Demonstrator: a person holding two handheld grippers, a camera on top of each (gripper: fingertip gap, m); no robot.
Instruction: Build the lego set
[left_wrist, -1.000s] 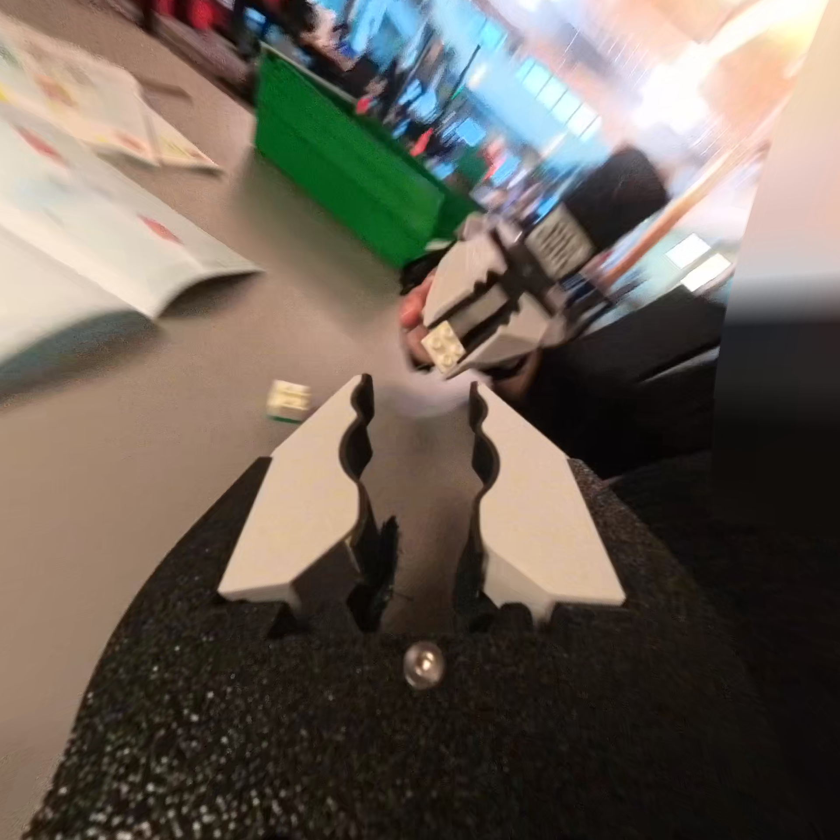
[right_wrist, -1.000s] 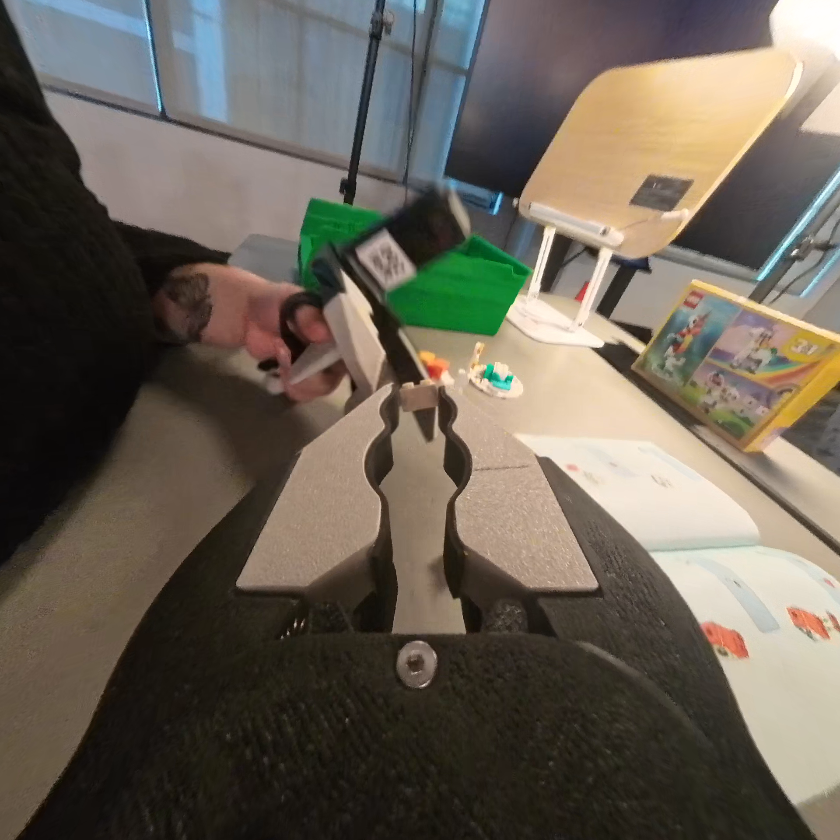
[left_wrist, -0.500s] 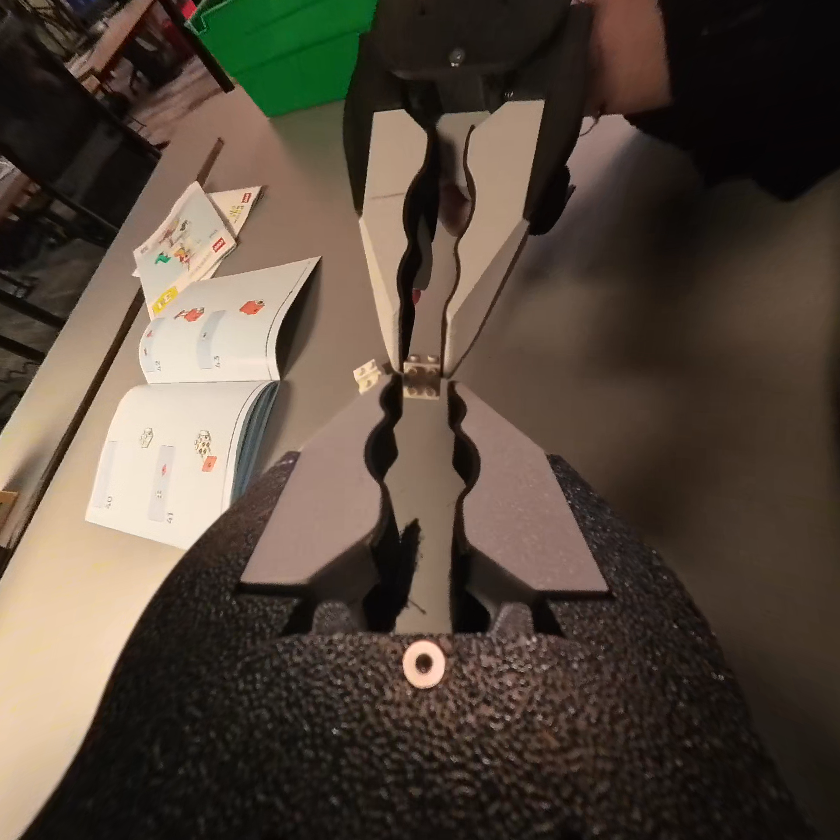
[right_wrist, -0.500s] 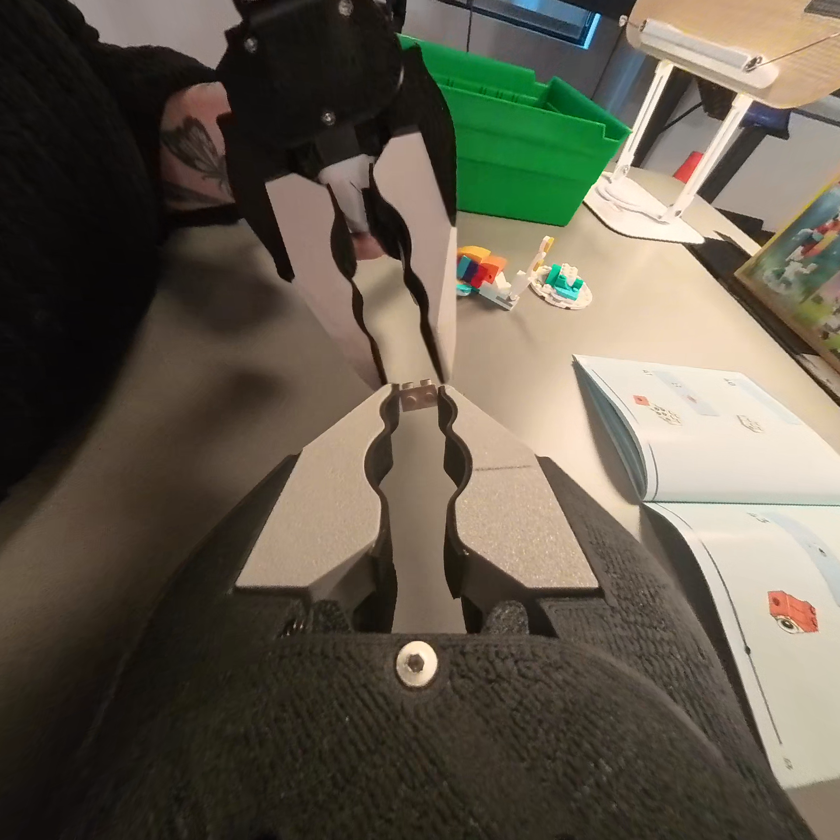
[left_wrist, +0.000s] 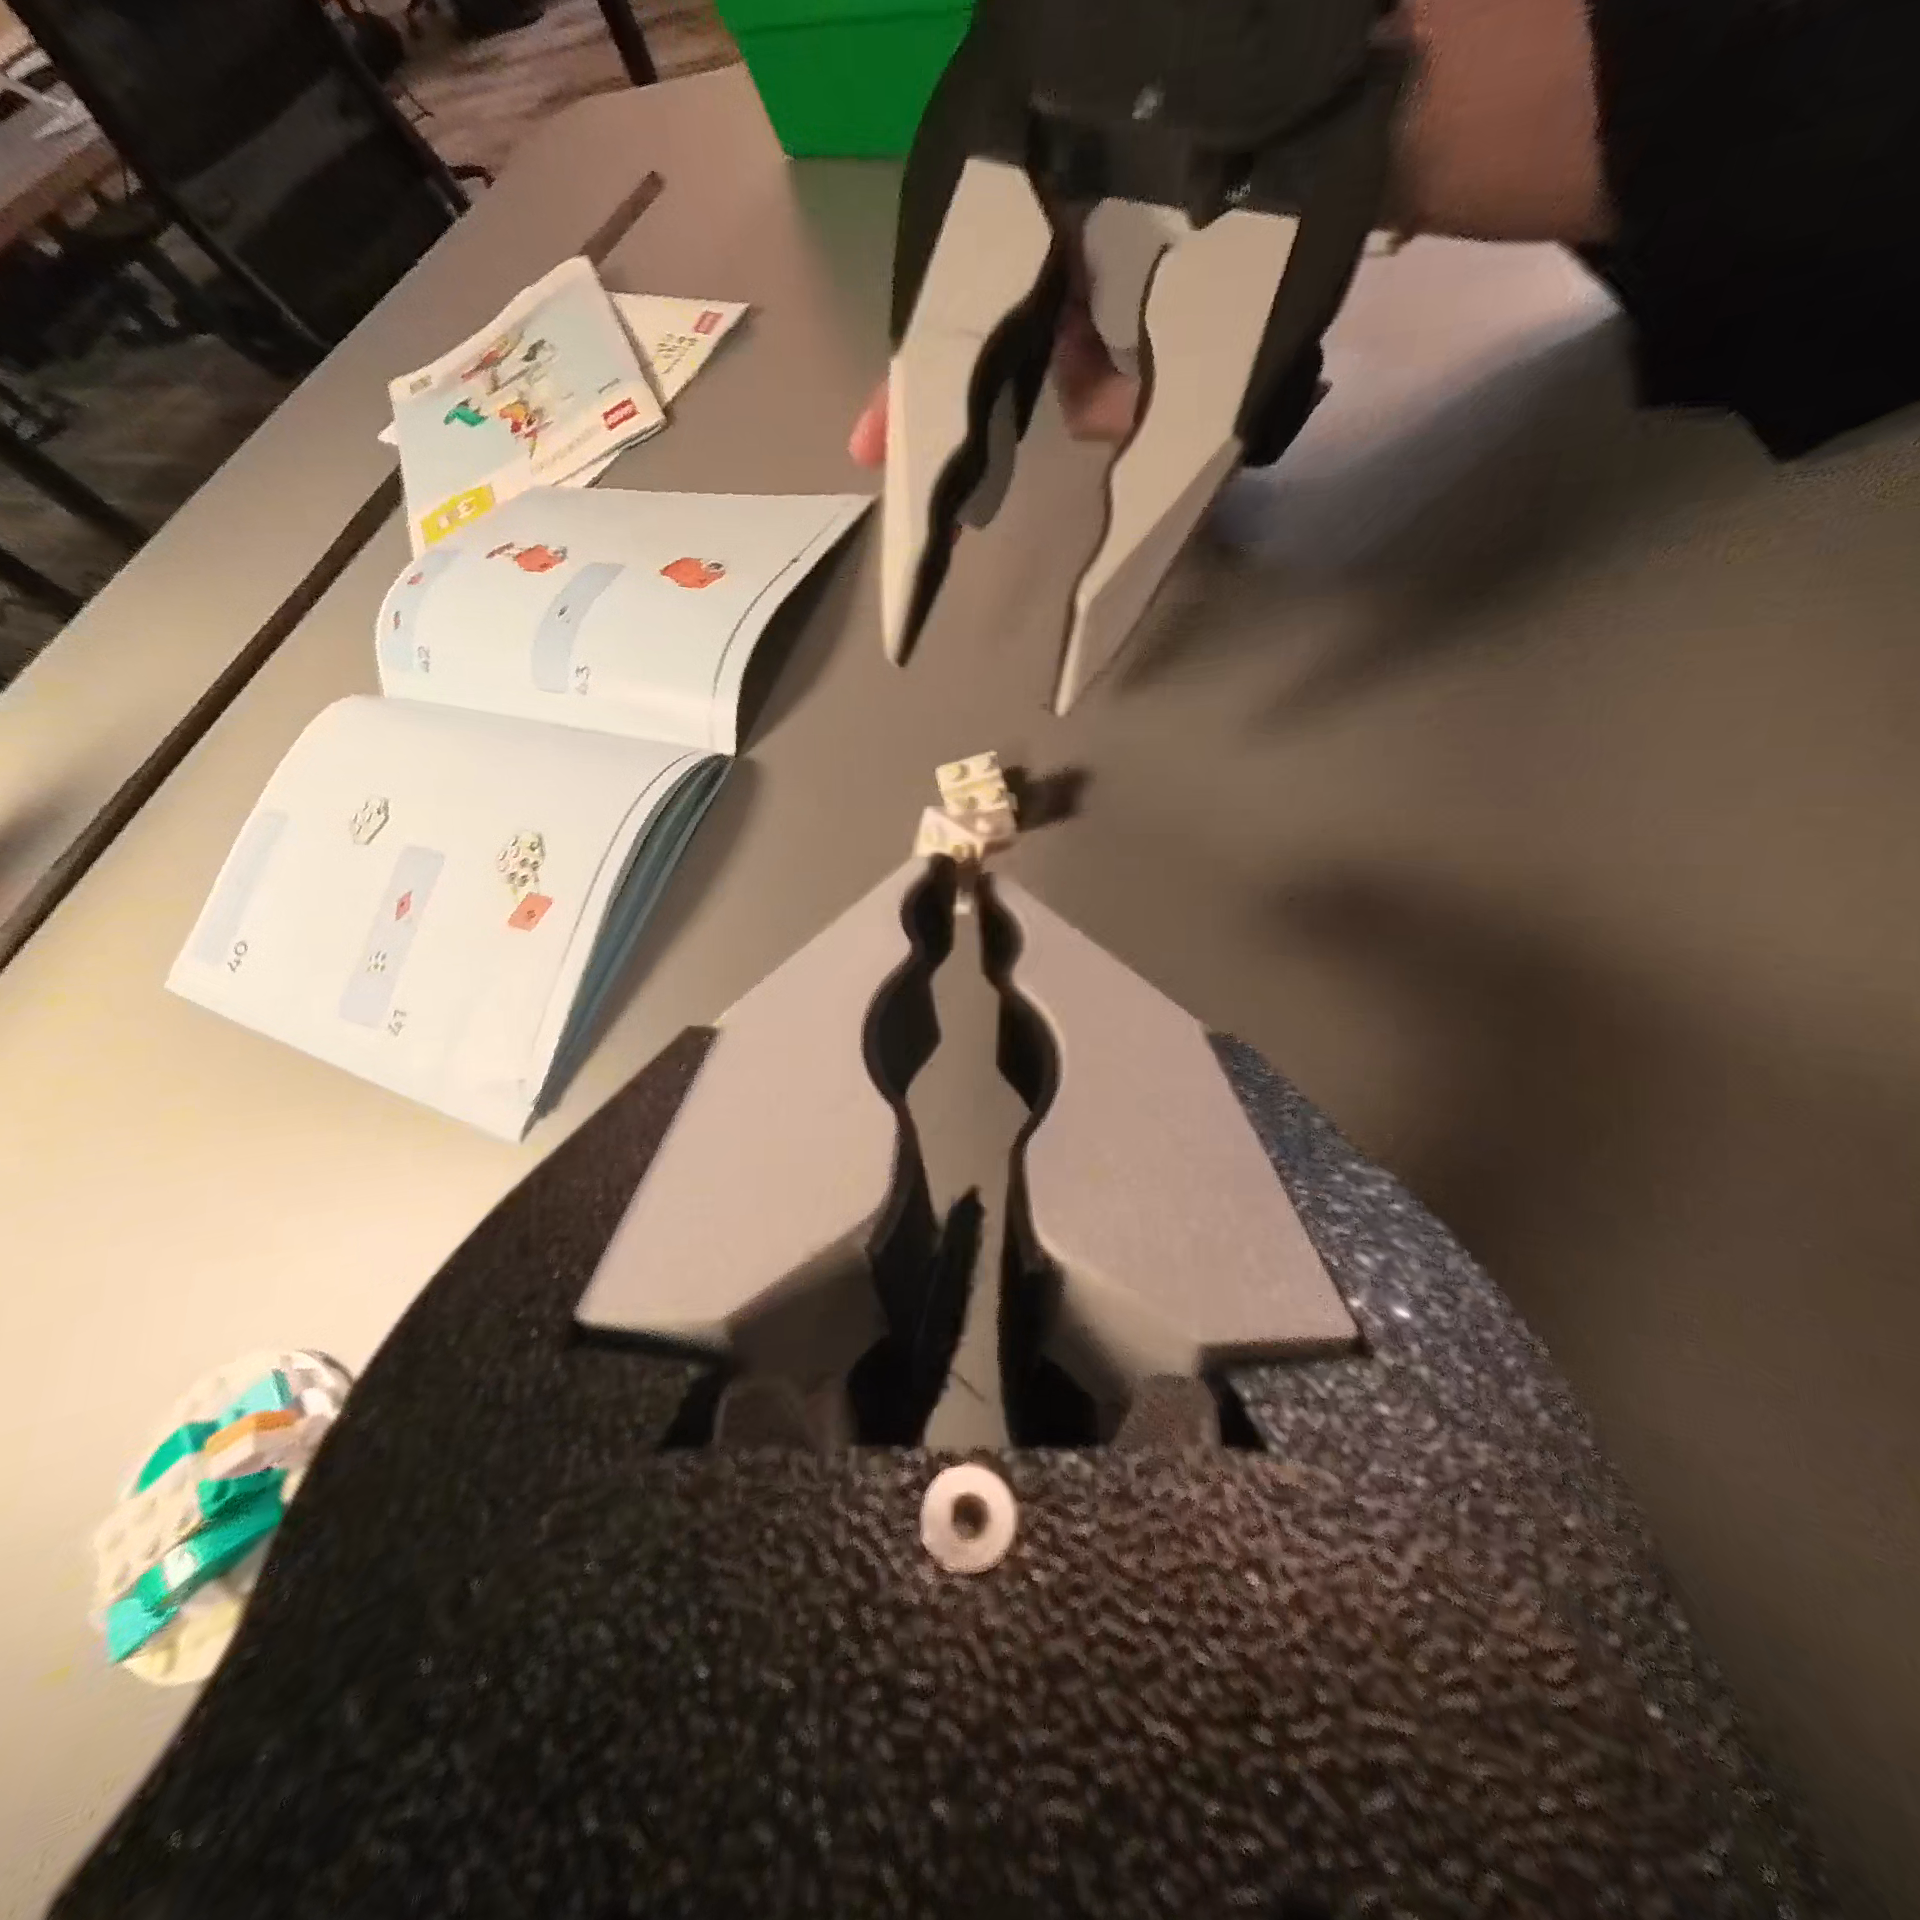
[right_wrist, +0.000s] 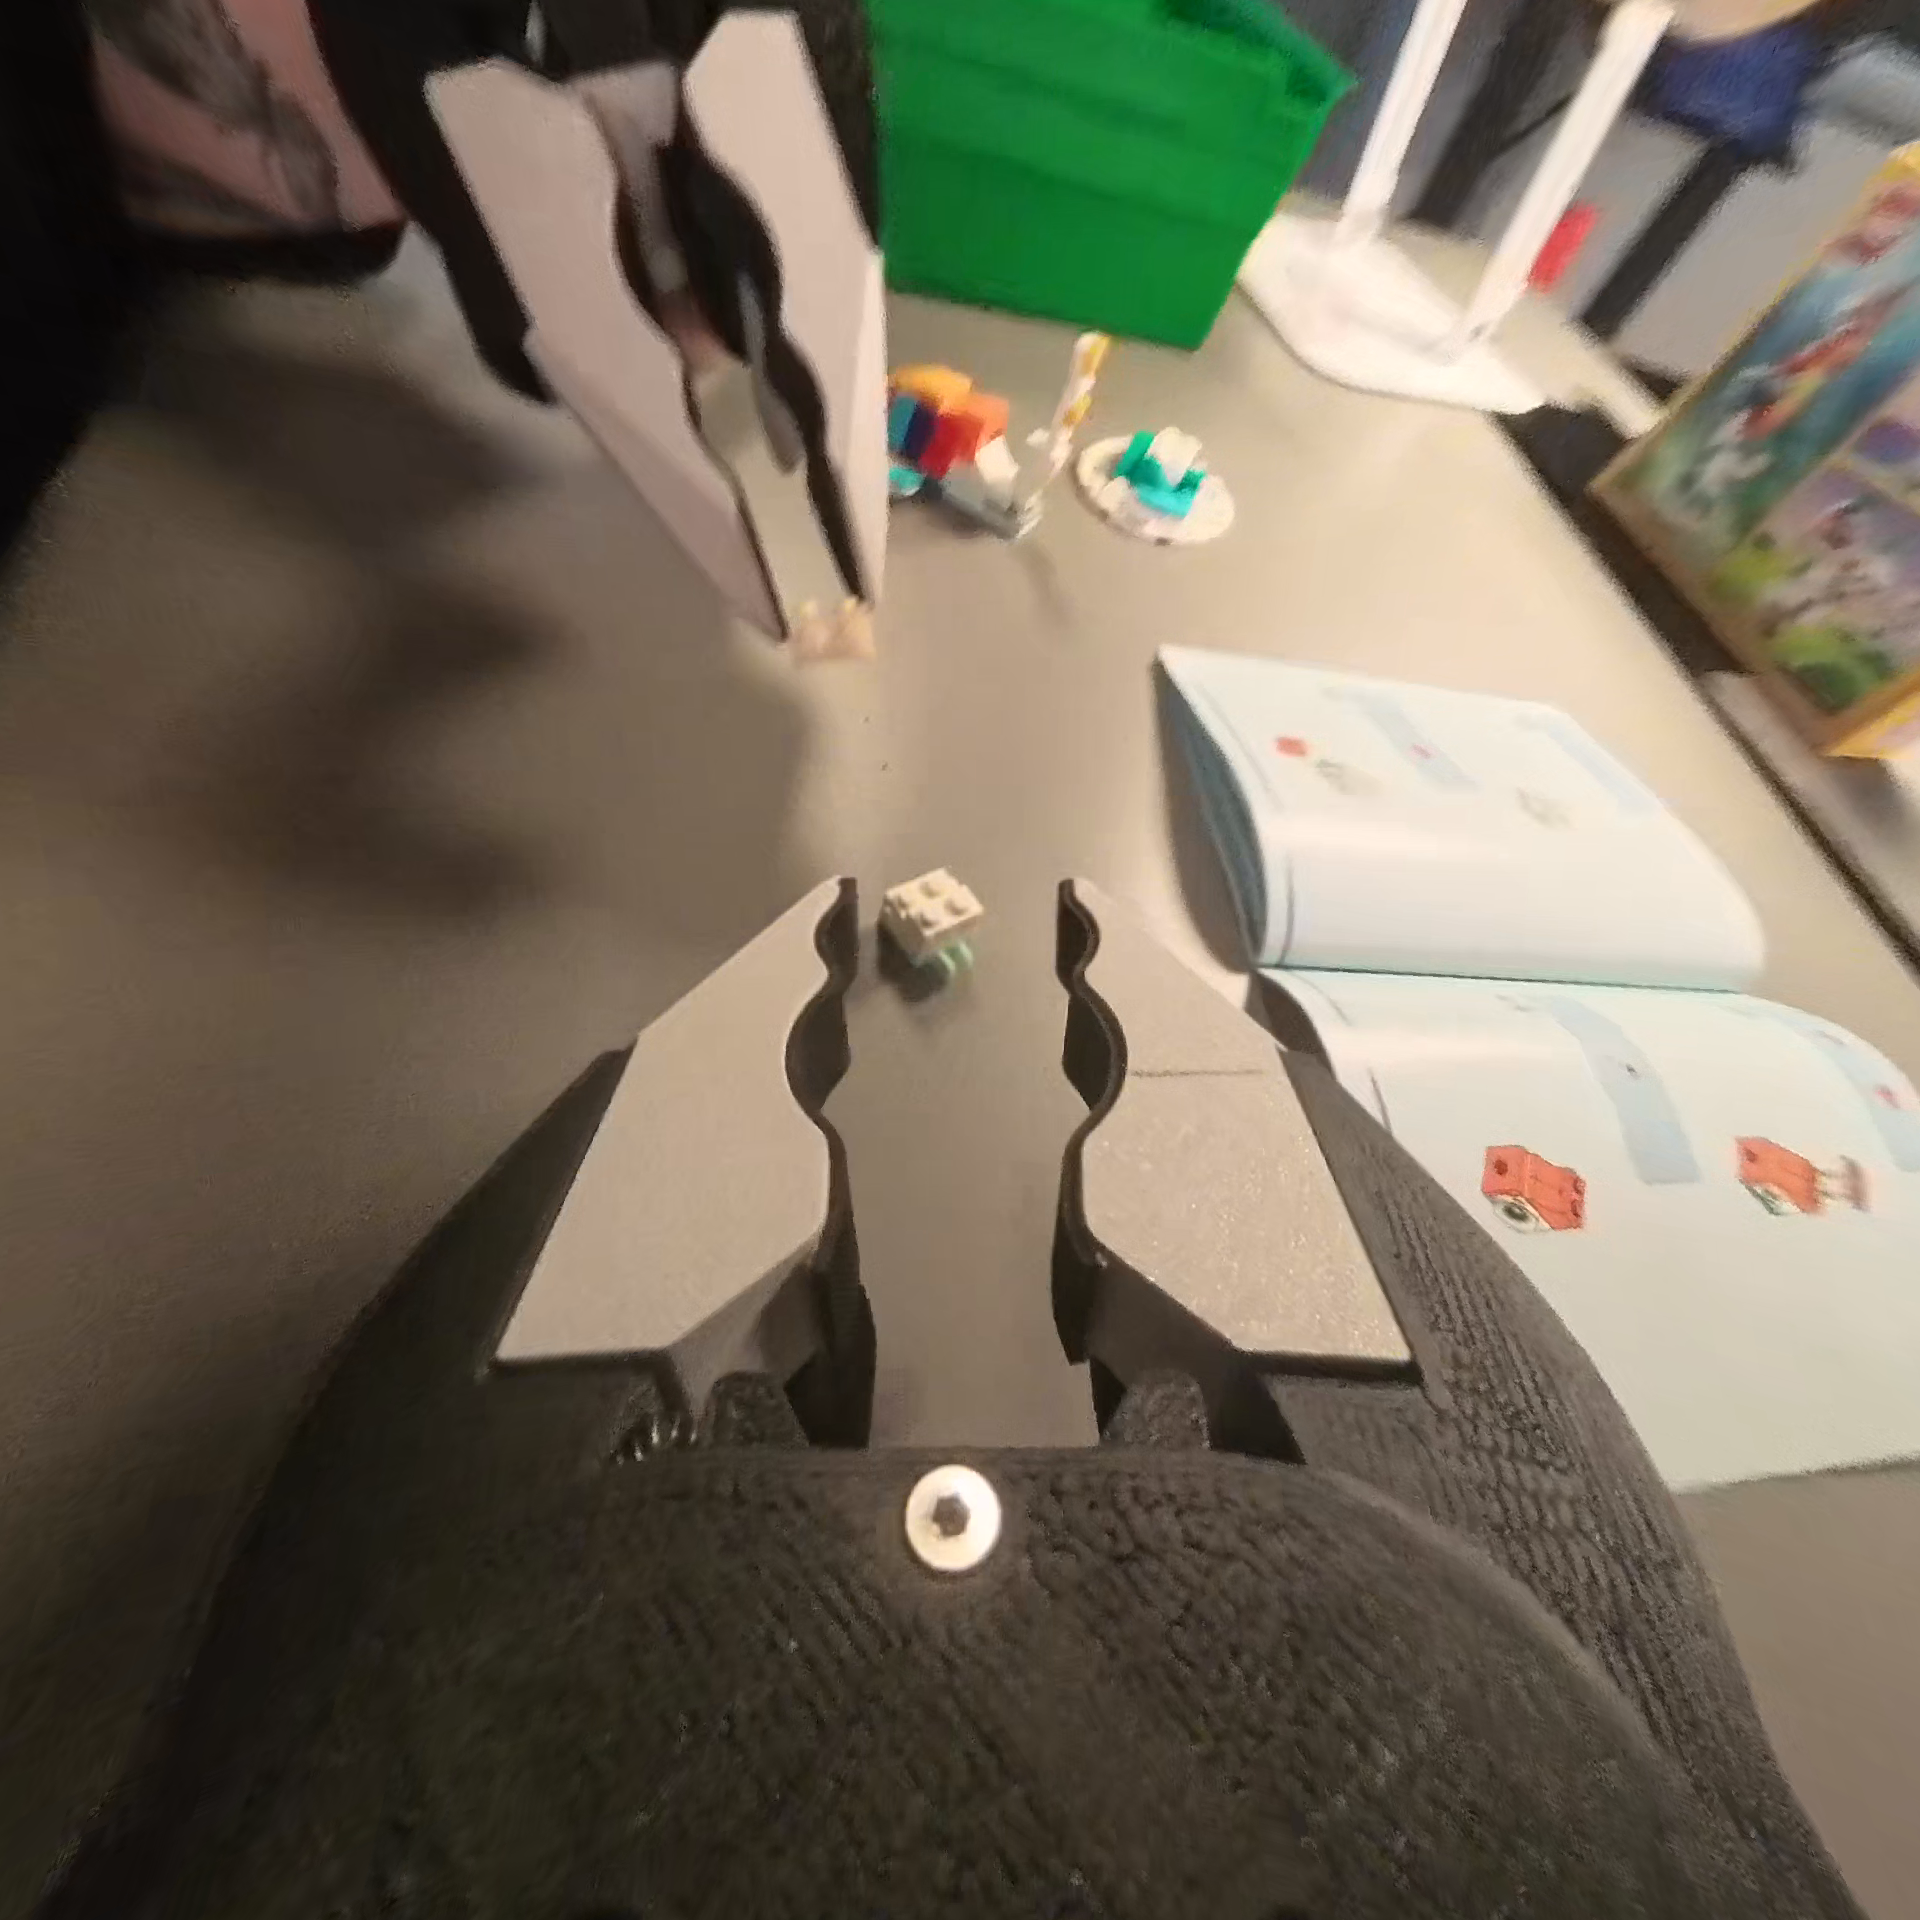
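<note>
Pale plate (left_wrist: 961, 836) is pinched in my left gripper (left_wrist: 958, 883), held ready for joining. My right gripper (right_wrist: 956, 899) is spread (empty) around the brick (right_wrist: 932, 916) on the table (right_wrist: 312, 935), probably to steady it.

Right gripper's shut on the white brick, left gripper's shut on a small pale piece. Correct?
Not quite. The right gripper is open: the right wrist view shows the white brick lying free on the table between its fingertips, touching neither. The left gripper is shut on a small pale piece.
</note>
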